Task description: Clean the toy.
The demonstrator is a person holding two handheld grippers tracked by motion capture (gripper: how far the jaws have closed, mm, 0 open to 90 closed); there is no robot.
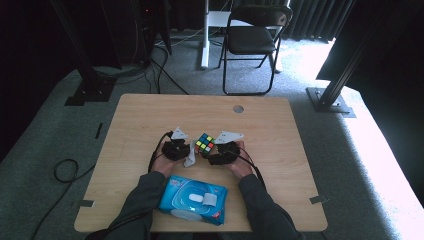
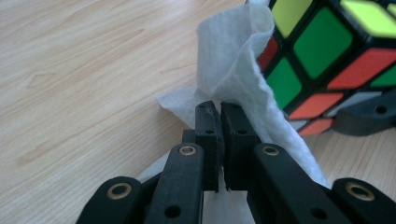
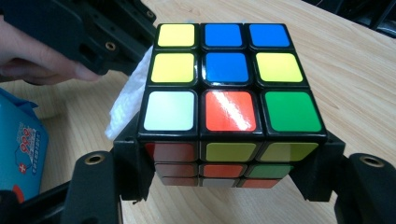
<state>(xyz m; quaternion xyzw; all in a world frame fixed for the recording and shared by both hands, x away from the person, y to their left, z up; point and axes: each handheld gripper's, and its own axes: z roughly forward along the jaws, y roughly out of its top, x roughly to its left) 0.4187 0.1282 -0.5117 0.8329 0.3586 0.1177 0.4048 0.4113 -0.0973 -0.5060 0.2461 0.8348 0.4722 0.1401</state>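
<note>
A scrambled Rubik's cube (image 1: 205,143) (image 3: 224,79) is clamped between the jaws of my right gripper (image 1: 210,151) (image 3: 229,183), which press on its left and right sides just above the wooden table (image 1: 150,115). My left gripper (image 1: 185,151) (image 2: 219,111) is shut on a white wipe (image 1: 190,158) (image 2: 233,56). The wipe's free end stands up against the cube (image 2: 322,51) on its left side. In the right gripper view the wipe (image 3: 128,100) peeks out behind the cube, with the left gripper (image 3: 93,32) and its hand (image 3: 37,58) beyond.
A blue pack of wet wipes (image 1: 194,200) (image 3: 18,144) lies at the near table edge between the forearms. A cable hole (image 1: 238,108) sits at the far side. A folding chair (image 1: 255,40) stands on the floor beyond the table.
</note>
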